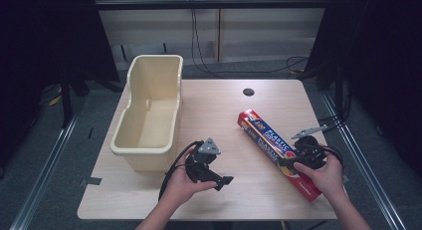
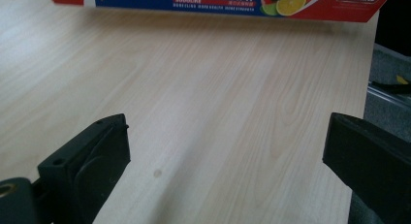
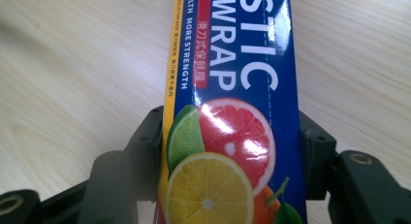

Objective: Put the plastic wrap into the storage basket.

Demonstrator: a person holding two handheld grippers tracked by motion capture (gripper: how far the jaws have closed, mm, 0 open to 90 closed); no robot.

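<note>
— So, where do we have the box (image 1: 278, 146) right now?

— It lies flat on the table (image 1: 239, 190), toward the right edge, running on a slant from about the middle of the table down toward the near right corner. Its near end sits under our right hand (image 1: 326, 176).

— And the right gripper (image 1: 298, 159), what are its jaws doing?

— They're clamped on the box, one jaw against each long side. In the right gripper view we see the blue face of the box (image 3: 232, 136) with its citrus print running straight up between the two black jaws, both pressed to its sides, and the box resting on the wood.

— What about our left gripper (image 1: 219, 176)?

— We hold it in the left hand (image 1: 184, 185) near the front edge, left of the middle, just in front of the tub (image 1: 149, 110). Its jaws stand wide, with nothing between them. In the left gripper view they frame bare wood, and the box (image 2: 218, 3) runs across the top of that view, well apart from them.

— Is the left gripper touching the tub?

— We can't tell from above; the gripper body is close to the tub's near wall, but the jaws point away from it, toward the right side of the table.

— And the tub itself?

— It stands upright along the left edge, reaching back to the far left corner.
</note>
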